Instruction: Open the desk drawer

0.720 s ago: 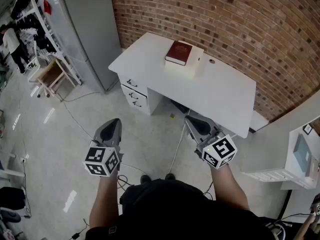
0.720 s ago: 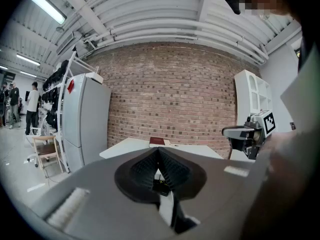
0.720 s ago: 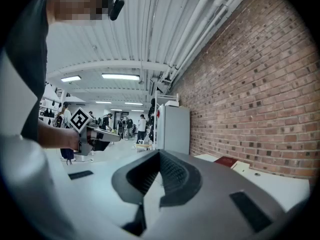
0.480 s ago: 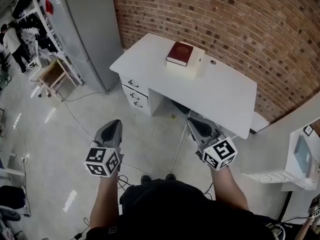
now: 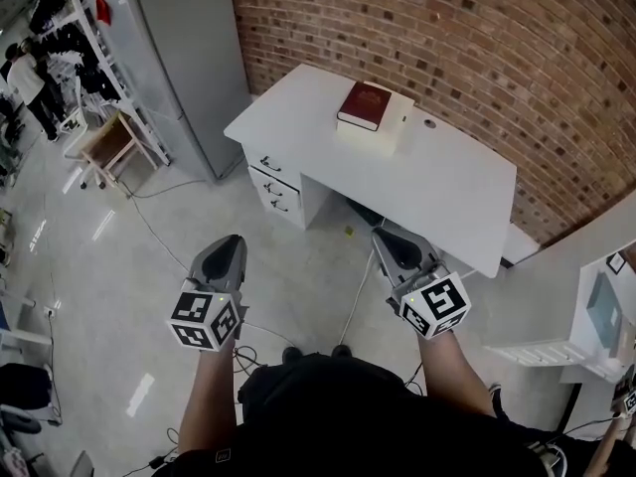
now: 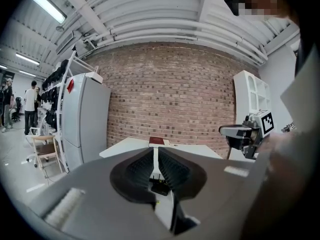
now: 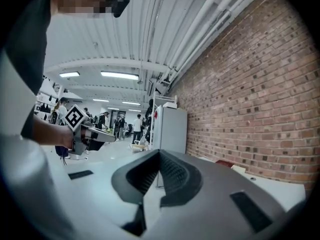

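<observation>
White rectangular desk stands against a red brick wall, well ahead of us. Its stack of white drawers with dark handles sits under the desk's left end, every front closed. We hold the grey left gripper and the grey right gripper side by side above the pale floor, short of the desk. Both pairs of jaws are pressed together with nothing between them. A dark red book lies on a flat white box on the desktop.
</observation>
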`<state>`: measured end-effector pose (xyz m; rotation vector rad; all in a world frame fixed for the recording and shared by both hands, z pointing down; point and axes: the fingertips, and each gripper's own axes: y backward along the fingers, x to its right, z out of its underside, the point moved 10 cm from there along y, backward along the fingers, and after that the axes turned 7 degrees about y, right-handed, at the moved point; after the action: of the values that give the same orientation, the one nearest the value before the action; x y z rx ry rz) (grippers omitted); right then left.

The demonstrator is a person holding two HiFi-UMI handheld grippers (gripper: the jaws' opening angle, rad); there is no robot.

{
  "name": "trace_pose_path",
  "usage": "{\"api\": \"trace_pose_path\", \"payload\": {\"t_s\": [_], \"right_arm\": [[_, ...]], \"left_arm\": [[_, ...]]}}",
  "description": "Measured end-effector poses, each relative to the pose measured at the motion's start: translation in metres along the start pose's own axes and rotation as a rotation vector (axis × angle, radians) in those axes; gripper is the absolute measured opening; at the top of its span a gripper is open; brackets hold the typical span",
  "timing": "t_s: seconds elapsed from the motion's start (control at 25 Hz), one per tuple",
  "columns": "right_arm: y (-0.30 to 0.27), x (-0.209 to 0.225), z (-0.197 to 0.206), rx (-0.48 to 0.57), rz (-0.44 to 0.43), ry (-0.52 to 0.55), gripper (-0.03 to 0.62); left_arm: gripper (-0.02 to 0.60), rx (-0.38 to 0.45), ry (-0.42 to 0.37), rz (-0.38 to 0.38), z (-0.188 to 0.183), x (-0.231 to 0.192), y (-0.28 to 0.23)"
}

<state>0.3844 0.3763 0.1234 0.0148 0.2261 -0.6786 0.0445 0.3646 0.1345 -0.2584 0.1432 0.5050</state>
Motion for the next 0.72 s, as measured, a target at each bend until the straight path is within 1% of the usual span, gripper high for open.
{"api": "trace_pose_path", "payload": {"t_s": [0.12, 0.2, 0.24, 0.36, 0.4, 0.48, 0.56, 0.72], "right_arm": [[-0.006, 0.0, -0.002, 0.012, -0.012, -0.01, 0.012], [-0.01, 0.0, -0.002, 0.025, -0.025, -0.035, 0.012], [-0.012, 0.0, -0.002, 0.028, -0.031, -0.045, 0.014], [-0.019, -0.003, 0.0, 0.026, -0.043, -0.064, 0.015], [-0.022, -0.004, 0.0, 0.023, -0.047, -0.069, 0.026], [-0.028, -0.006, 0.002, 0.012, -0.06, -0.082, 0.129], [-0.034, -0.009, 0.005, -0.002, -0.075, -0.093, 0.189], [-0.046, -0.017, 0.006, -0.035, -0.089, -0.093, 0.228]], "left_arm": [[0.021, -0.003, 0.0, -0.003, 0.0, -0.004, 0.0], [0.084, -0.005, 0.01, -0.01, -0.001, -0.007, 0.0], [0.105, -0.005, 0.015, -0.014, -0.002, -0.009, 0.001], [0.14, -0.002, 0.017, -0.027, -0.003, -0.015, 0.003], [0.149, 0.001, 0.017, -0.03, -0.003, -0.017, 0.004], [0.165, 0.004, 0.018, -0.035, -0.003, -0.022, 0.005], [0.18, 0.001, 0.02, -0.041, -0.001, -0.027, 0.006], [0.207, -0.006, 0.028, -0.052, 0.001, -0.04, 0.011]]}}
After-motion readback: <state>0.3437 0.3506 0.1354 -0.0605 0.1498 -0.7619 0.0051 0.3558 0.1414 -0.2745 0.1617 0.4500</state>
